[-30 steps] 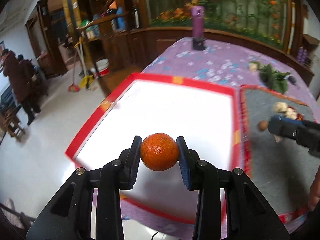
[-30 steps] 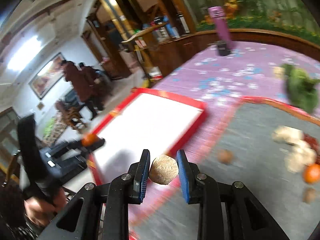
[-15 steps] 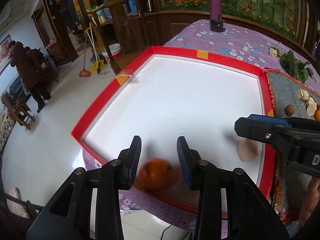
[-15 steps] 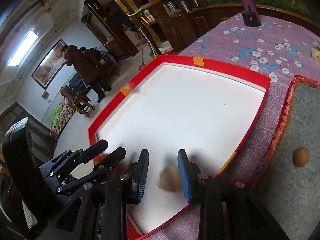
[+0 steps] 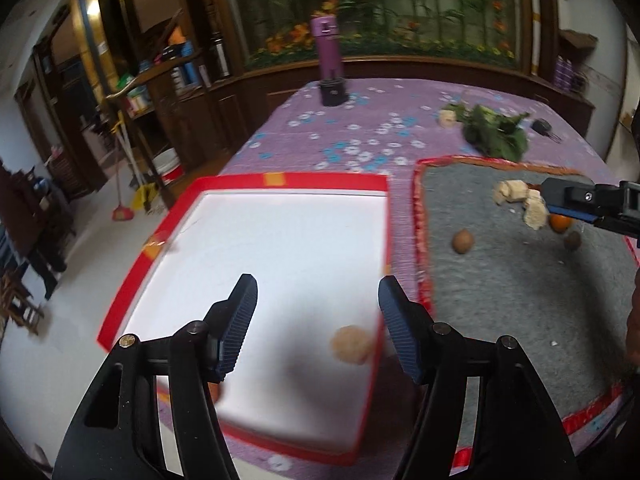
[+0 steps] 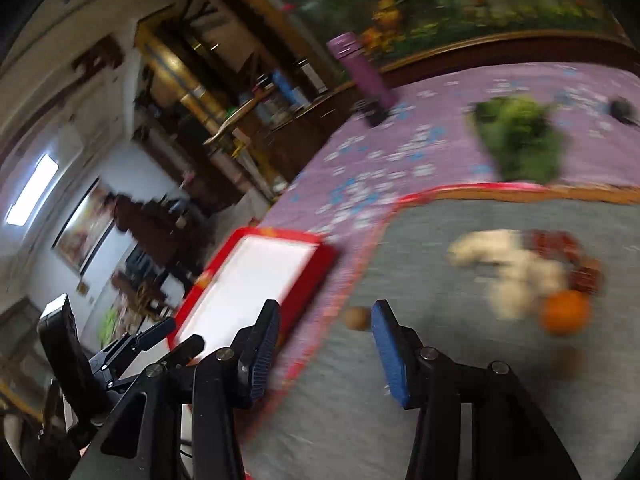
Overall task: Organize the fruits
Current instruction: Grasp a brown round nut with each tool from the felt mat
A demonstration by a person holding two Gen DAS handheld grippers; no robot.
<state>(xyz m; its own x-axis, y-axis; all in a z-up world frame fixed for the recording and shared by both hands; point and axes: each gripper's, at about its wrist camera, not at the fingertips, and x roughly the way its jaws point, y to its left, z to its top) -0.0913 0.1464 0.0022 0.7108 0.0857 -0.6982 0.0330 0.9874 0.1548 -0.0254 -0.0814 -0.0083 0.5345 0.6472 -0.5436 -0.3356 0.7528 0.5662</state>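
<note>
Over the red-rimmed white tray (image 5: 280,184), the left hand-held gripper (image 5: 316,320) stands released, its jaws having just been opening with nothing clasped; a tan round fruit (image 5: 352,345) lies on the tray at about five o'clock, near the right rim. At three o'clock, the right hand-held gripper (image 6: 324,344) hangs over the grey mat (image 6: 460,360), likewise released and just opening, empty. A brown fruit (image 6: 357,318) and an orange (image 6: 565,312) rest on the mat, well apart.

Red-rimmed white tray (image 5: 182,216), purple flowered tablecloth (image 5: 360,128).
</note>
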